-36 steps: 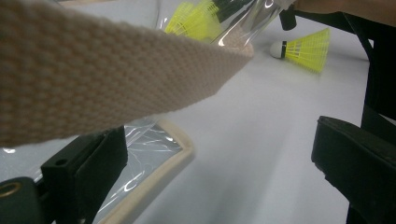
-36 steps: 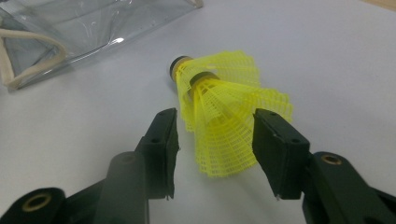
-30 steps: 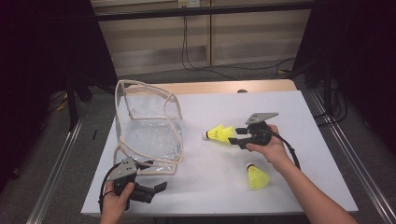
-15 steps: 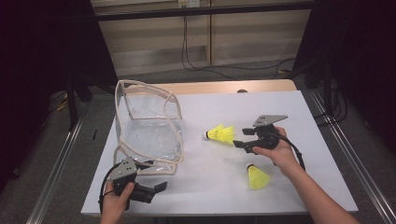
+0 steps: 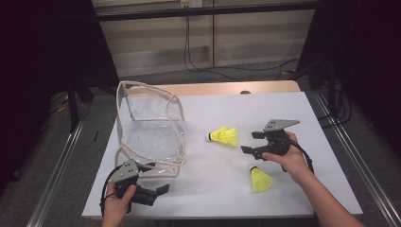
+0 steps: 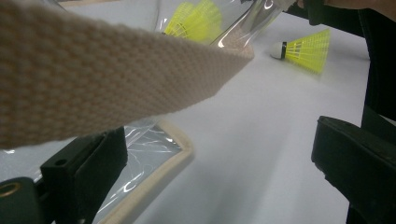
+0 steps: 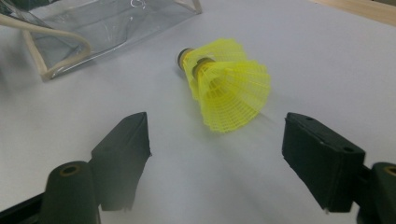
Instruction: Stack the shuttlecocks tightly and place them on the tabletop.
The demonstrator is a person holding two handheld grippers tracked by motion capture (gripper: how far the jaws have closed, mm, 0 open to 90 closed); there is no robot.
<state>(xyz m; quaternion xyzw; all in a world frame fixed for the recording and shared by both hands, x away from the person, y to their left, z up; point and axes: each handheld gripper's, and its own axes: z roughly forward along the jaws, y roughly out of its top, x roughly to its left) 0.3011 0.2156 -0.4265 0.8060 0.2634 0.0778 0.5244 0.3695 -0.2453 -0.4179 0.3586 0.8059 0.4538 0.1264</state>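
Observation:
Two yellow shuttlecocks nested together (image 5: 224, 136) lie on the white table, and a third shuttlecock (image 5: 260, 178) lies nearer the front. My right gripper (image 5: 249, 143) stands open just right of the nested pair, touching neither. In the right gripper view the pair (image 7: 229, 88) lies ahead between the spread jaws of that gripper (image 7: 222, 154). A clear plastic bag with beige trim (image 5: 151, 127) stands at the left. My left gripper (image 5: 158, 178) is open at the bag's front corner. In the left gripper view the beige strap (image 6: 93, 79) crosses above the gripper (image 6: 219, 163).
The white table top (image 5: 293, 109) has free room behind and to the right of the shuttlecocks. A wooden strip (image 5: 227, 88) runs along the far edge. Metal rails (image 5: 350, 146) flank the table. The single shuttlecock (image 6: 303, 49) shows far off past the bag's edge (image 6: 154, 158).
My right gripper has drawn back to the right, away from the nested shuttlecocks, which stayed where they lie. The left gripper and bag have not moved.

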